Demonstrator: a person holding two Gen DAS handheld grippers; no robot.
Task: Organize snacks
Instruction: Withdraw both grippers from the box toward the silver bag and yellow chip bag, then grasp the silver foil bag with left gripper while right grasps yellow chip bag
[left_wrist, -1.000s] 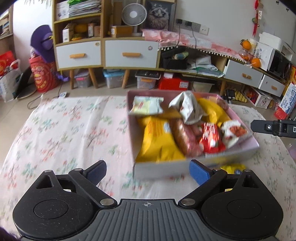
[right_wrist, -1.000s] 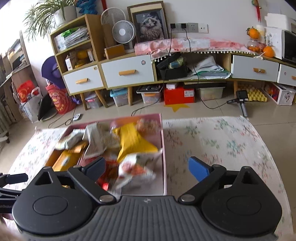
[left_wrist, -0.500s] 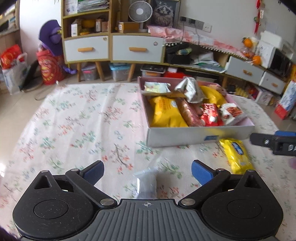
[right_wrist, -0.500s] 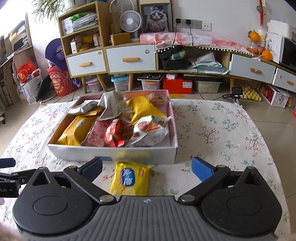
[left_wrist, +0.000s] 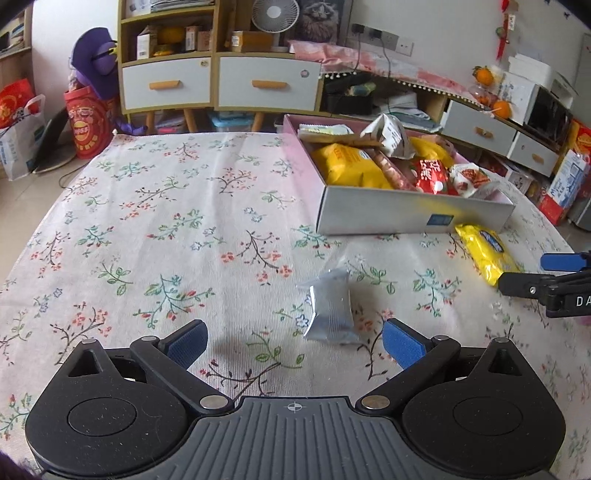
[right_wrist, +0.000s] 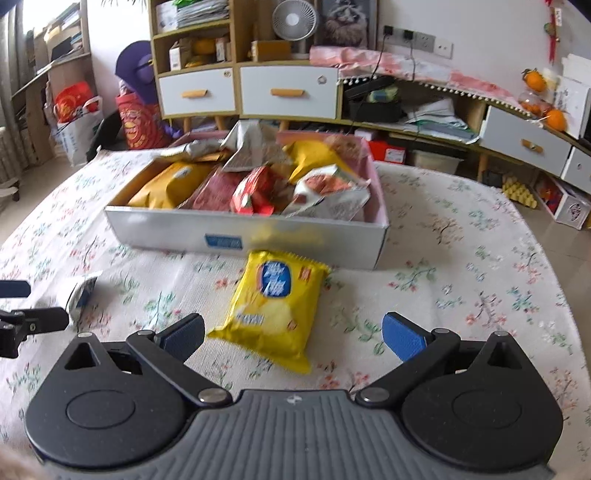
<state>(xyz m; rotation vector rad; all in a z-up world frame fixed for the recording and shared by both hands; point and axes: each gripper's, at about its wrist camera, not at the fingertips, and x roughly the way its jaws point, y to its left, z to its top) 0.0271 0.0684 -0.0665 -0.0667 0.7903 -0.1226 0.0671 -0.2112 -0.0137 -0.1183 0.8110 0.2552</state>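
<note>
Hovering with jaws spread wide, the left claw (left_wrist: 293, 341) frames the silver packet (left_wrist: 330, 308) lying loose on the table (left_wrist: 147, 221), apparently for pickup. From the right wrist, the right claw (right_wrist: 293, 338), likewise wide apart and empty, straddles the yellow chip bag (right_wrist: 273, 306) just before the snack box (right_wrist: 243, 236).

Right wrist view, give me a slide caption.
Open right gripper hovers over a yellow chip bag on the floral tablecloth, before the snack box.
</note>
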